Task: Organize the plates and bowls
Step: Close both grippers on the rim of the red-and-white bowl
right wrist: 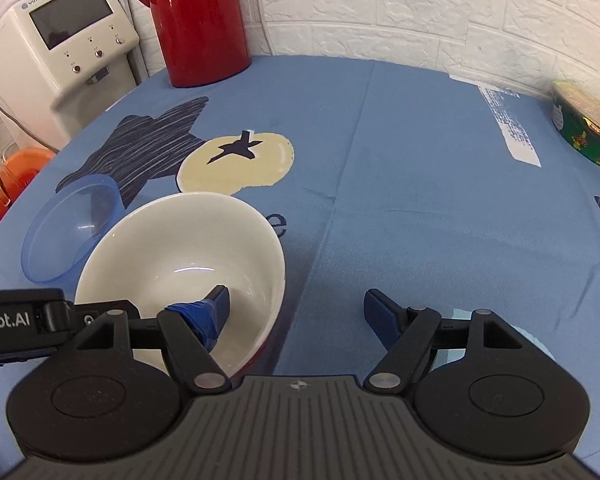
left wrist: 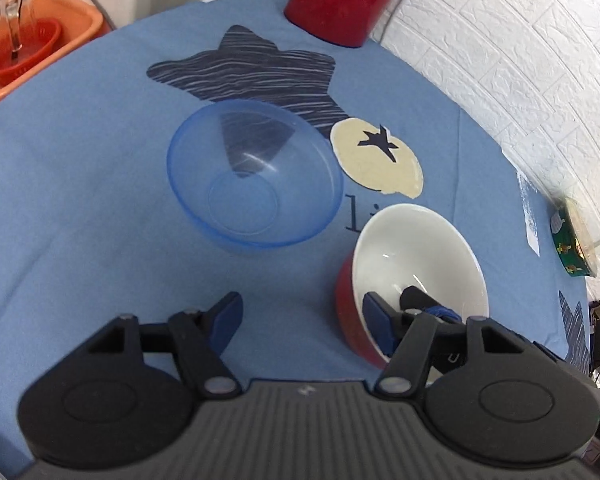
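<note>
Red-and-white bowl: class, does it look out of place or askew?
Yes. The red-and-white bowl is tilted, not flat on the blue tablecloth. One finger of the open right gripper reaches inside it. The blue plastic bowl sits upright beside it.

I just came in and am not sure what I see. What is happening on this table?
A person is sorting bowls with two handheld grippers. Both the left gripper and the right gripper are open and hold nothing. One finger of each reaches over the tilted red bowl. The blue bowl sits apart on the blue tablecloth.
</note>
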